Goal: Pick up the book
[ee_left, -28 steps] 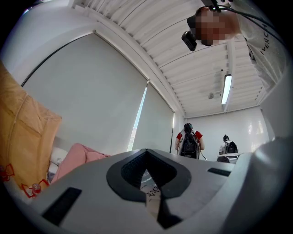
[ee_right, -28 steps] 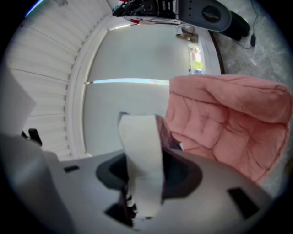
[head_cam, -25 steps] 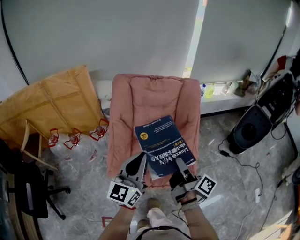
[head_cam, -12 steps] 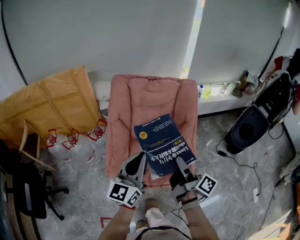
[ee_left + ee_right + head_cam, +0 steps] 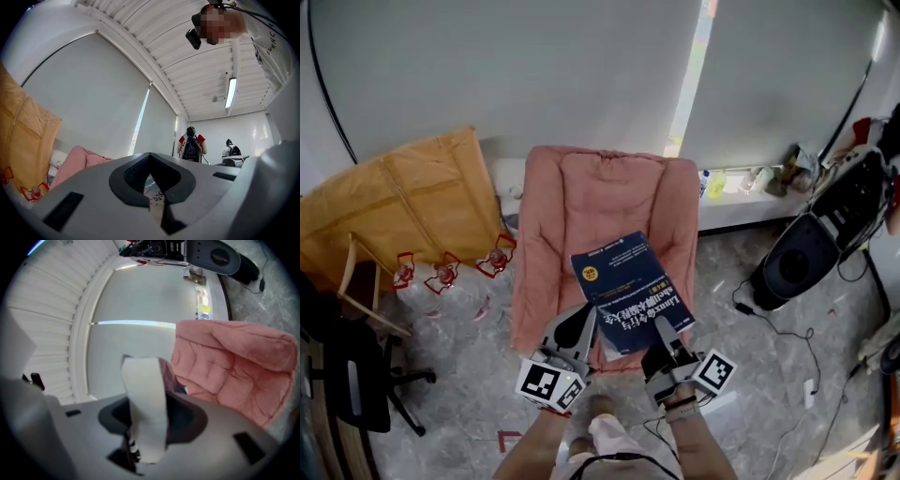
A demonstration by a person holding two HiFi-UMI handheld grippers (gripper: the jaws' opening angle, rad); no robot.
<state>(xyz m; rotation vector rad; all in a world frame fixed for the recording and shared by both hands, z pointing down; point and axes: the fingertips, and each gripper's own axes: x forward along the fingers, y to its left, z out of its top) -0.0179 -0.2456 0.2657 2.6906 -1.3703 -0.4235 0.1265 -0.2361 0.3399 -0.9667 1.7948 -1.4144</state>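
Containers: two clear bags (image 5: 447,277) with red handles lie on the floor left of the cushion (image 5: 605,202); we cannot tell what is in them.

Book (image 5: 623,286): blue cover up, over the near half of the pink cushion. We cannot tell whether it rests on the cushion or hangs clear of it. Its long axis runs from us toward the wall, with the far end leaning a little to the left. The title print sits at the near end and reads upside down to us.

Left gripper (image 5: 581,325): on the book's near left corner. In the left gripper view its jaws stand almost together, pinching a thin printed leaf of the book.

Right gripper (image 5: 659,335): on the near edge, toward the right corner. In the right gripper view the jaws stand wider, clamped on the thick white page block, which rises between them.

Both grippers hold the same near edge, side by side, with the book reaching away from the jaws.
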